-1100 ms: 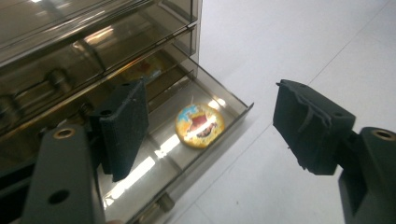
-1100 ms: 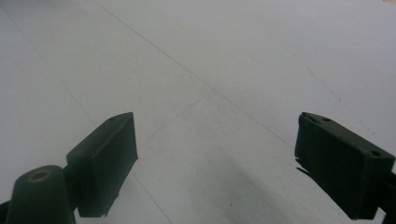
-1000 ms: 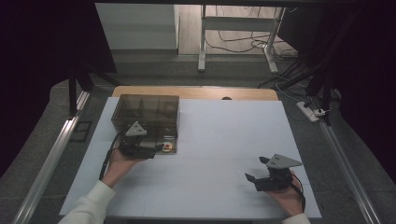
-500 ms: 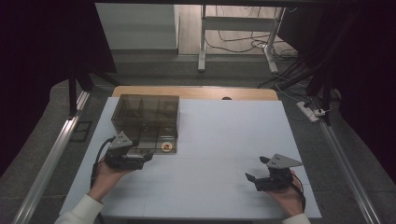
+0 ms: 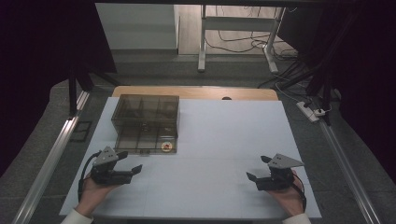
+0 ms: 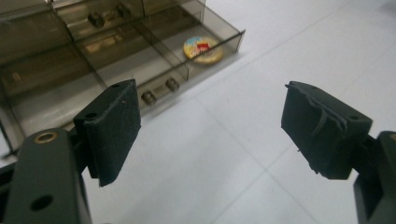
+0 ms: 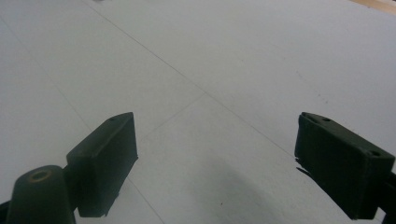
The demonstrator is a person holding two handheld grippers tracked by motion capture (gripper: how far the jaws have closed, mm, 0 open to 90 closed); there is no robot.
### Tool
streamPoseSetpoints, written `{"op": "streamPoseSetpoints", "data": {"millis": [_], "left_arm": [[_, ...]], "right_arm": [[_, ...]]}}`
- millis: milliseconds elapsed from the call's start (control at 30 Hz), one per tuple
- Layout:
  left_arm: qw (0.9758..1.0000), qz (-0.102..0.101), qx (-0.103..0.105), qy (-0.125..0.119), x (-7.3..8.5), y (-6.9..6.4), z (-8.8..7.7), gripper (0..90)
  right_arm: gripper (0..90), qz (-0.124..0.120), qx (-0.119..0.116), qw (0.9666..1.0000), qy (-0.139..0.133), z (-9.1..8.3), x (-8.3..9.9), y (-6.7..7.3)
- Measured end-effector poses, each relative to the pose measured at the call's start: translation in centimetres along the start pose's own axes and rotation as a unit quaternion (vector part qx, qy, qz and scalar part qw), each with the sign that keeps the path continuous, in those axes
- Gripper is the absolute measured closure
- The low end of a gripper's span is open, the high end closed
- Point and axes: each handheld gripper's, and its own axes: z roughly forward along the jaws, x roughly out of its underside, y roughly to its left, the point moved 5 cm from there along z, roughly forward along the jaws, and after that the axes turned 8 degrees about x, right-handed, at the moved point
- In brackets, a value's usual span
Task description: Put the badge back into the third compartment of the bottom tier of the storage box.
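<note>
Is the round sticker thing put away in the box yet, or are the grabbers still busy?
Looks put away: the round badge lies in the front corner compartment of the smoky plastic box. Nothing is in hand: the left gripper and right gripper are open and empty over the table. The drawer stands open, maybe to close.

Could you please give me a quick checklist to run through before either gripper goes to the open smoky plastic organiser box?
1. Left gripper jaws apart and holding nothing: ok.
2. Right gripper jaws apart and holding nothing: ok.
3. Smoky transparent plastic organiser box lid open, compartments reachable: ok.
4. Round yellow and red badge-like disc lying flat in the near corner compartment: ok.
5. White table surface between grippers and box free of obstacles: ok.
6. What the small metal parts in the box are: cannot tell.
</note>
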Motion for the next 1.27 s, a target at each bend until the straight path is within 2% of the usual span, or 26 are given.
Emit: {"op": "streamPoseSetpoints", "data": {"millis": [367, 1267], "left_arm": [[0.9999, -0.013, -0.002, 0.002, 2.5, -0.1, -1.0, 19.1], [0.9999, -0.008, 0.000, 0.010, 2.5, 0.2, -0.4, 18.6]], "right_arm": [[13.1, -0.011, 0.013, 0.9999, 0.000, -0.1, 0.1, -0.3], [13.5, -0.009, 0.013, 0.9999, -0.002, -0.3, 0.3, -0.3]]}}
